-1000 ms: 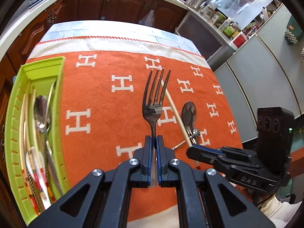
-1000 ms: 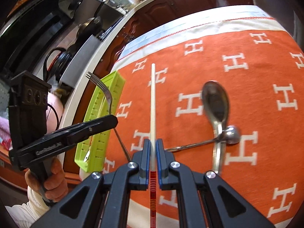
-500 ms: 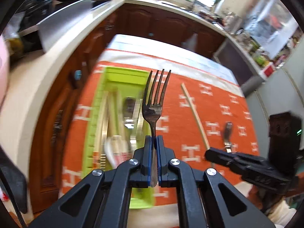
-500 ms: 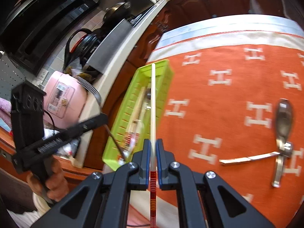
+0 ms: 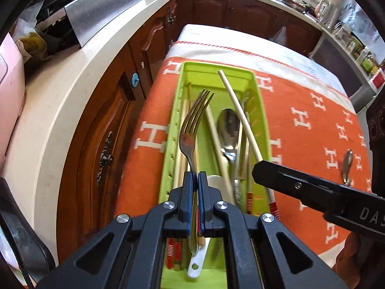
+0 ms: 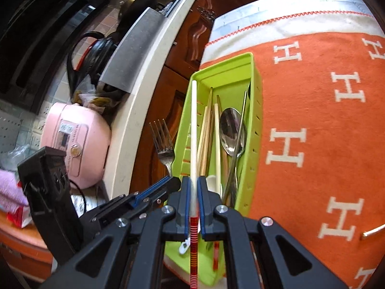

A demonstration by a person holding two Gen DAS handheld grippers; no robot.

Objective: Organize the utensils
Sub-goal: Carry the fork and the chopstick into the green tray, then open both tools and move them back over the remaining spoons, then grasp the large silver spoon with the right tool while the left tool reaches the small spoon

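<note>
My left gripper point(image 5: 195, 177) is shut on a metal fork point(image 5: 192, 122) and holds it over the left side of the lime-green utensil tray point(image 5: 263, 110). My right gripper point(image 6: 193, 180) is shut on a cream chopstick point(image 6: 194, 130) with a red-striped end, held over the tray point(image 6: 256, 110). The chopstick point(image 5: 238, 110) and the right gripper also show in the left wrist view, and the fork point(image 6: 163, 144) in the right wrist view. The tray holds a spoon point(image 6: 231, 130), chopsticks and other cutlery.
The tray sits at the left edge of an orange H-patterned cloth point(image 5: 312, 125). A spoon point(image 5: 346, 166) lies on the cloth to the right. A metal handle tip point(image 6: 373, 231) lies at the right edge. A counter with a pink cooker point(image 6: 74, 142) runs left of the table.
Both grippers have moved left from the middle of the cloth to above the green tray, carrying the fork and the chopstick. The spoon stayed on the cloth.
</note>
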